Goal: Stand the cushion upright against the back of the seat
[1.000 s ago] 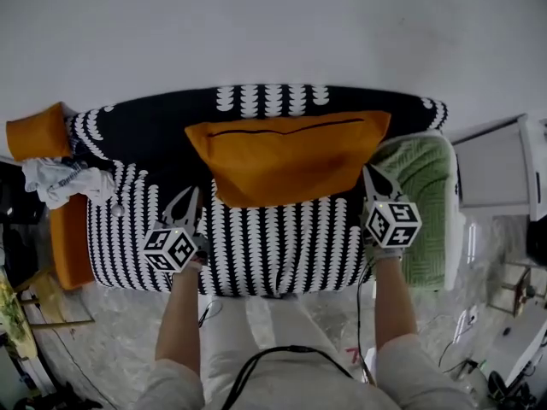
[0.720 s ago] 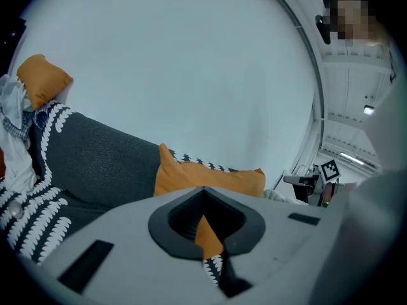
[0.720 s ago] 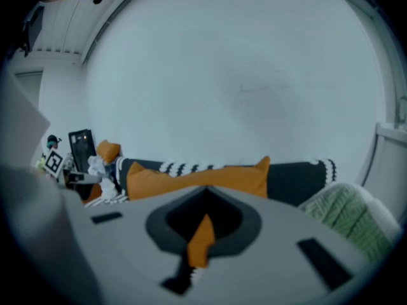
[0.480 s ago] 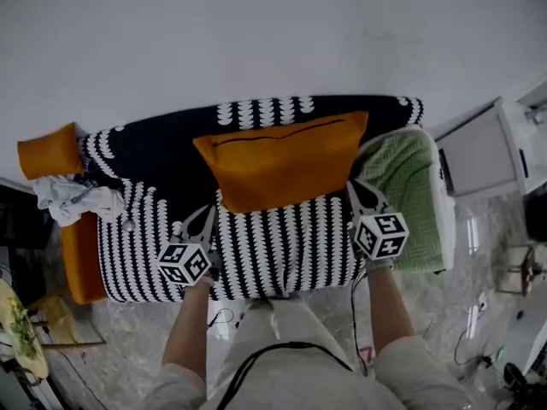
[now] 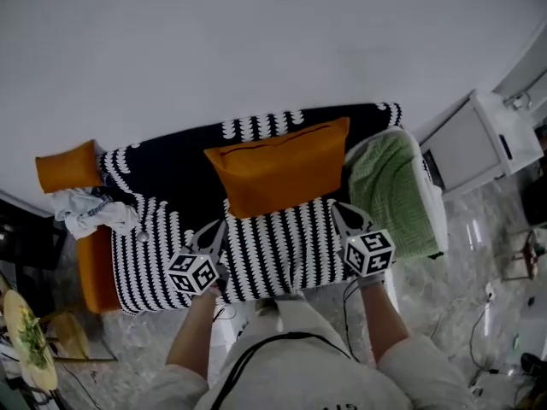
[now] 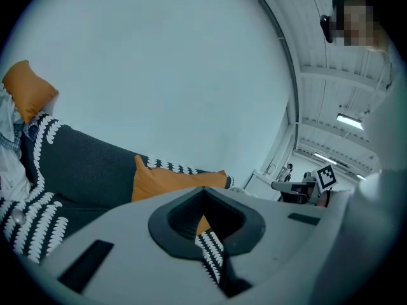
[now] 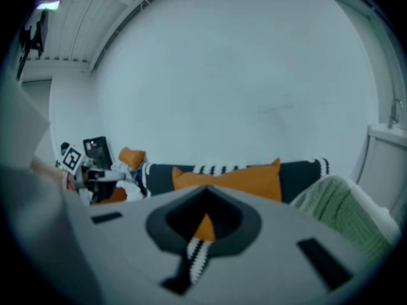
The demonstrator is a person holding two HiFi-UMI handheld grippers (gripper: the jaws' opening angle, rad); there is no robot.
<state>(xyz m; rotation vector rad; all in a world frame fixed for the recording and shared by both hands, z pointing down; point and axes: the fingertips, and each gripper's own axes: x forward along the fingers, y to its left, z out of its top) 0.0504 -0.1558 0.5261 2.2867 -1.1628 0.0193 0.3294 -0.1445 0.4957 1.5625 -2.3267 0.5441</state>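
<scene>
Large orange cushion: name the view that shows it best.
Head view: the whole orange cushion shows, leaning against the backrest. Both gripper views show only its upper part, with the lower part blocked.

The orange cushion [image 5: 278, 171] stands upright against the back of the black-and-white patterned seat [image 5: 265, 246].
</scene>
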